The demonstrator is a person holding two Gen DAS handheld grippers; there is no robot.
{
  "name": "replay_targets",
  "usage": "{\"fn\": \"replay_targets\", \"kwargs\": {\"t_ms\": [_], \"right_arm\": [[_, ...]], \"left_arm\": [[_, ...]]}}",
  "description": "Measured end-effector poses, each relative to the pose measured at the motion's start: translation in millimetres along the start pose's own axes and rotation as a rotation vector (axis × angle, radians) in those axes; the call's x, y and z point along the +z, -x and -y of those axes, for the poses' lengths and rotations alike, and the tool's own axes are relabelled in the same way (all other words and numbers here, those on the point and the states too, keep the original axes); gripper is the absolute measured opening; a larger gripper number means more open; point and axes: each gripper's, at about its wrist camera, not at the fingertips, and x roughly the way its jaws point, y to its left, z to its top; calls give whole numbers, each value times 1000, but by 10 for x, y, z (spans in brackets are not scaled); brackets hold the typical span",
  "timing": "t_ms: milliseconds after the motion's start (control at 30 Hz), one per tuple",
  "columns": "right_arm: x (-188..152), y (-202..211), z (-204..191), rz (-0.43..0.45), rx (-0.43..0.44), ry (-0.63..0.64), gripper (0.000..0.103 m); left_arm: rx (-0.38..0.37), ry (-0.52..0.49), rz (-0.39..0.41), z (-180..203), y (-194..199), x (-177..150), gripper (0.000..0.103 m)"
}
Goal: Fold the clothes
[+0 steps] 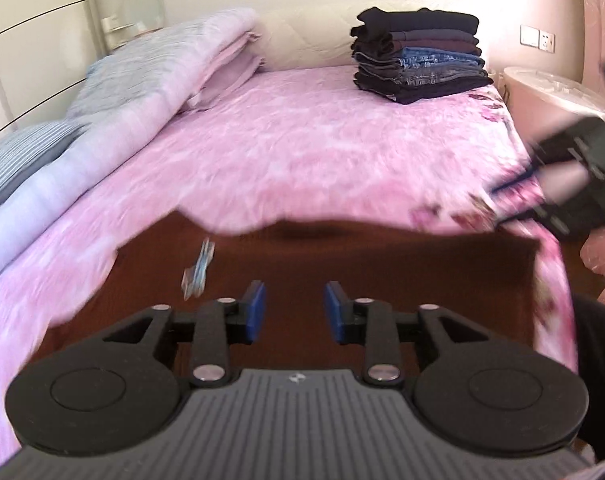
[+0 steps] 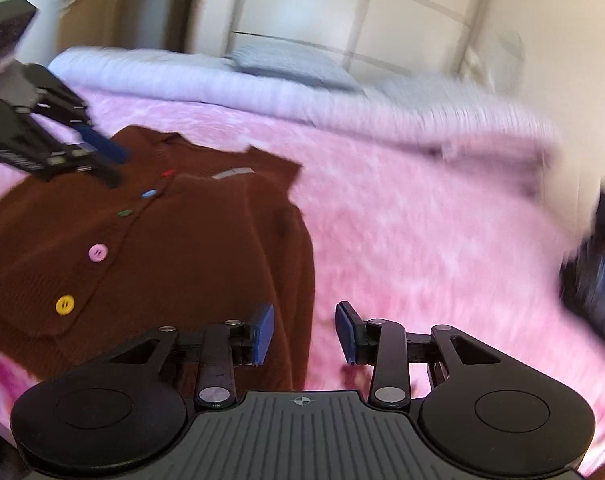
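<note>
A brown knit cardigan point(image 2: 182, 240) with coloured buttons lies flat on the pink blanket point(image 2: 422, 220), front side up, one sleeve folded over its side. In the left wrist view, my left gripper point(image 1: 295, 310) hovers over the cardigan point(image 1: 342, 264), open, with only the knit below showing between its blue pads. My right gripper point(image 2: 304, 334) is open too, above the folded sleeve's edge, with nothing pinched. Each gripper appears in the other's view: the left gripper point(image 2: 110, 164) over the collar end, the right gripper point(image 1: 498, 206) at the bed's right side.
A stack of folded dark clothes and jeans point(image 1: 418, 60) sits at the far end of the bed. A folded pale quilt point(image 1: 162, 68) and a striped pillow point(image 1: 18, 152) line the left side. A round nightstand point(image 1: 550, 92) stands beside the bed.
</note>
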Motion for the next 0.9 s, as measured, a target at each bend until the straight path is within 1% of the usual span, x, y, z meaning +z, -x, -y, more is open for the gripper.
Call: {"fn": "replay_targets", "kwargs": {"t_ms": [67, 133, 233, 300, 367, 400, 433, 467, 567, 733, 800, 900], "right_arm": [[-93, -22, 124, -29, 26, -91, 37], [-148, -39, 224, -47, 41, -142, 37], [-255, -18, 270, -48, 74, -169, 38], [-336, 26, 258, -44, 95, -170, 38], [-390, 24, 251, -44, 107, -181, 39], [-411, 25, 257, -43, 114, -197, 40], [-444, 33, 262, -41, 119, -207, 41], [-485, 51, 260, -39, 121, -213, 42], [-536, 82, 254, -30, 117, -212, 44], [-533, 141, 194, -23, 111, -179, 45], [-538, 150, 166, -11, 101, -165, 45], [-579, 96, 104, -23, 70, -105, 45]], "left_arm": [[-50, 10, -28, -100, -400, 213, 33], [-123, 53, -84, -178, -776, 359, 33], [-198, 107, -162, -211, -1210, 458, 33], [-252, 130, -219, -193, -1428, 471, 32], [-239, 101, -252, -134, -1568, 474, 32], [-233, 94, -256, -118, -1612, 467, 30], [-234, 95, -249, -105, -1638, 460, 26], [-234, 97, -237, -92, -1666, 470, 24], [-212, 106, -209, -56, -1769, 540, 23], [-187, 73, -195, 11, -1842, 655, 23], [-190, 75, -177, 6, -1787, 679, 23], [-192, 93, -142, -47, -1573, 715, 22]]}}
